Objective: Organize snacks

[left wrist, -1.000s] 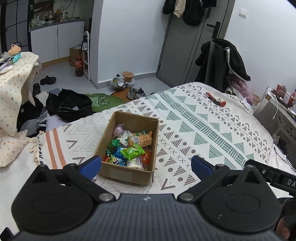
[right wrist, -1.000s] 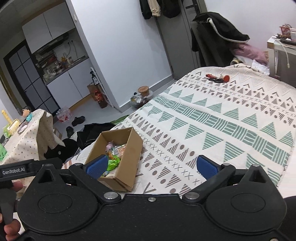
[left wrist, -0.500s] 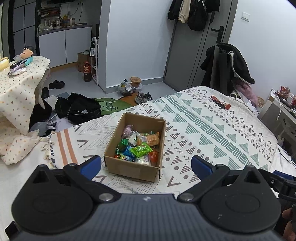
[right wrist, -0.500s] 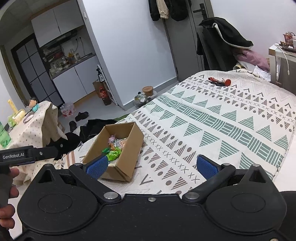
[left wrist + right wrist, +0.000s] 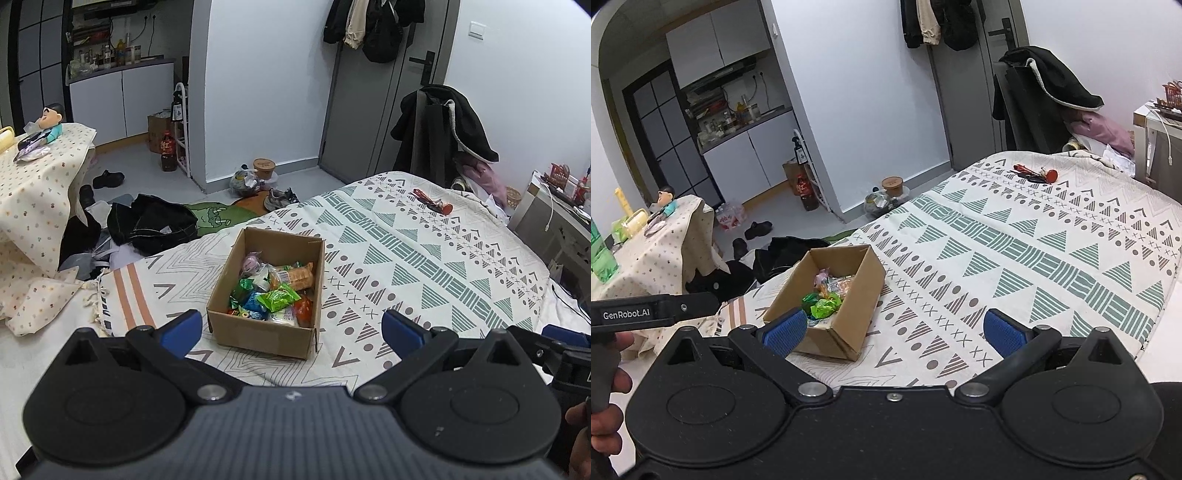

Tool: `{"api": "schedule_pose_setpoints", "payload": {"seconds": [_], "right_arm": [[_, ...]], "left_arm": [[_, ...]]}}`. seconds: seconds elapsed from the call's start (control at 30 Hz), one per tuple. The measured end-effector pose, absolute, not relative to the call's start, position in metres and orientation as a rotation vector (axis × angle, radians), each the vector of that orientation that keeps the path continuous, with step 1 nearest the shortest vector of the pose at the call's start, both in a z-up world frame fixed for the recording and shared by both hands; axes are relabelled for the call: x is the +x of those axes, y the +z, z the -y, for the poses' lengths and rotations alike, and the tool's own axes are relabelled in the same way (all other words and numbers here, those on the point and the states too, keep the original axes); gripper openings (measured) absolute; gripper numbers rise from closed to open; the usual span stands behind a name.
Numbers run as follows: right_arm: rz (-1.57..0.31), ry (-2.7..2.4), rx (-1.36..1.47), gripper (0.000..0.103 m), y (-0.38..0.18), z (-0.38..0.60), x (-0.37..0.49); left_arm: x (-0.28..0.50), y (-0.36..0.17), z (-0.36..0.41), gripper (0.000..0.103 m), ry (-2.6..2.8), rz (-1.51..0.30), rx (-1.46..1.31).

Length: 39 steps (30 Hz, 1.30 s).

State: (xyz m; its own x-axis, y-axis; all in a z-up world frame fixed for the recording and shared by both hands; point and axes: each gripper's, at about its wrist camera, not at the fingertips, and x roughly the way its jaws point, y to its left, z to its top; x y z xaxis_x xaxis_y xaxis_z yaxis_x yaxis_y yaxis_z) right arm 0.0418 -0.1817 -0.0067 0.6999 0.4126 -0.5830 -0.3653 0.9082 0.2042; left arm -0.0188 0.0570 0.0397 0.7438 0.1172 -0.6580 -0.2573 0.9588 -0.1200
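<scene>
Both claws stand wide open and hold nothing: the left gripper (image 5: 291, 326) has its blue pads spread well apart, and the right gripper (image 5: 894, 330) is spread just as far. Each hangs above the near edge of the patterned bedspread (image 5: 424, 258), clear of everything on it. The cardboard box (image 5: 258, 334) sits open-topped on the bedspread near its striped end, and the snacks (image 5: 275, 291) lie heaped inside it, a loose jumble of green, blue, orange and pink wrappers filling the near half more thickly than the far half. No packet shows on the cloth outside the box. From the left gripper the box lies straight ahead and a little below, sitting nearly between the two pads, with its long axis running away from the camera toward the door. From the right gripper the same box (image 5: 827, 343) lies ahead and to the left, its near corner partly behind the left pad, and its long axis runs slantwise away to the upper right. So the left gripper is the nearer and the better lined up; a reach from the right would have to cross leftward. The snacks being all in the box would fit packets gathered in as well as packets waiting to be taken out and sorted, and these views do not settle which. Small red items (image 5: 434, 202) lie far up the bed, too small to name.
</scene>
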Motion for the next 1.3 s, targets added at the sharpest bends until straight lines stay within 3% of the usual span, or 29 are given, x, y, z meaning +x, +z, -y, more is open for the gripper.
{"api": "schedule_pose_setpoints", "payload": {"seconds": [1.3], "right_arm": [[-0.662, 0.429, 0.073, 0.103, -0.0035, 0.1814, 0.0378]], "left_arm": [[-0.0231, 0.0442, -0.0524, 0.103, 0.197, -0.707, -0.189]]}}
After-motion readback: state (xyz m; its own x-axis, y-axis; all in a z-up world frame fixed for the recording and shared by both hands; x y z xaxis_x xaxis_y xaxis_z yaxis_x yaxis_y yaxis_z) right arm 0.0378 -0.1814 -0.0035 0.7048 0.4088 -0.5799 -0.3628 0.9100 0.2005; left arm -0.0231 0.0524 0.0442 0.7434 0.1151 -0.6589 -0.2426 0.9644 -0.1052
